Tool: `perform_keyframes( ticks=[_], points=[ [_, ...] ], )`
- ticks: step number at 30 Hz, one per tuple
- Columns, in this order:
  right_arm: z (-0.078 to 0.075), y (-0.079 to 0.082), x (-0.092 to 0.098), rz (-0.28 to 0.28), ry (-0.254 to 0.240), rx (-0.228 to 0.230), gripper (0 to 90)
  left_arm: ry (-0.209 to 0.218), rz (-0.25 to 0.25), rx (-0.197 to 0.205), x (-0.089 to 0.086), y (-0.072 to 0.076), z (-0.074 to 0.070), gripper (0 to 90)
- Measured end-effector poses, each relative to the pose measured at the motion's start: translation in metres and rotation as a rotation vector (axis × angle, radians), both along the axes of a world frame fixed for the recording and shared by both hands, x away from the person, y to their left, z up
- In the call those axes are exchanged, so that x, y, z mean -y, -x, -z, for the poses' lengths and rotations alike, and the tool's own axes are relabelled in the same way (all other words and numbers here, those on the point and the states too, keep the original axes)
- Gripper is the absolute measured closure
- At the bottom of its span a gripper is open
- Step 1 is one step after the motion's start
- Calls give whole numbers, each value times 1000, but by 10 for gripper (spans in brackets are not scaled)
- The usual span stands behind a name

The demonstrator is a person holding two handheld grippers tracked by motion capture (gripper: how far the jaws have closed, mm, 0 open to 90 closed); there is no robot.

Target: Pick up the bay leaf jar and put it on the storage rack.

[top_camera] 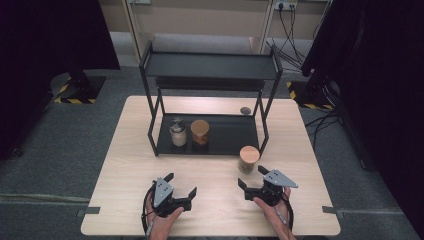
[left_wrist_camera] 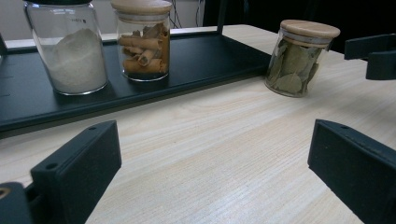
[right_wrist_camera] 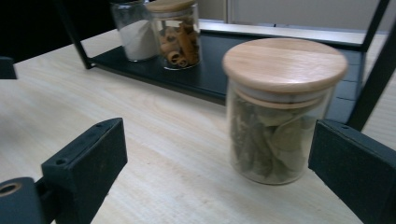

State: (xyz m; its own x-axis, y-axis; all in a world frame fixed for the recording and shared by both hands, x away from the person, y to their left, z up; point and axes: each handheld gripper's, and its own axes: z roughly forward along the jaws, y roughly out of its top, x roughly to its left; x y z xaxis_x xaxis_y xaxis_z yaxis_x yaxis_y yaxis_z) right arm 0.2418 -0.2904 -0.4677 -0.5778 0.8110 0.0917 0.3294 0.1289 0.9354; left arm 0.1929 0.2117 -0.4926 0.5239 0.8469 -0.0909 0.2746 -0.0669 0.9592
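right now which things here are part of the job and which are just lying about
In the job:
- leaf jar, on the table between the open jaws of the right gripper
- rack, its likely home

Lying about:
- powder jar and cinnamon jar, on the rack's bottom shelf
- dark disc on the table behind
- left gripper, open, idle

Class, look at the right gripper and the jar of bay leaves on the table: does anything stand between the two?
Nothing visible does. The right gripper stands open just short of the bay leaf jar, with only bare table between them. The rack lies behind the jar.
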Motion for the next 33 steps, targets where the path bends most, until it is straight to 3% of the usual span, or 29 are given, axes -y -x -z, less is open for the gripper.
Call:
perform_keyframes(
  ticks=[16,33],
  points=[
    [0,-7,3,39,10,9,47,-1,0,-1,0,0,0,22],
    [4,-25,-4,65,23,8,50,-3,0,0,0,0,0,23]
  ],
)
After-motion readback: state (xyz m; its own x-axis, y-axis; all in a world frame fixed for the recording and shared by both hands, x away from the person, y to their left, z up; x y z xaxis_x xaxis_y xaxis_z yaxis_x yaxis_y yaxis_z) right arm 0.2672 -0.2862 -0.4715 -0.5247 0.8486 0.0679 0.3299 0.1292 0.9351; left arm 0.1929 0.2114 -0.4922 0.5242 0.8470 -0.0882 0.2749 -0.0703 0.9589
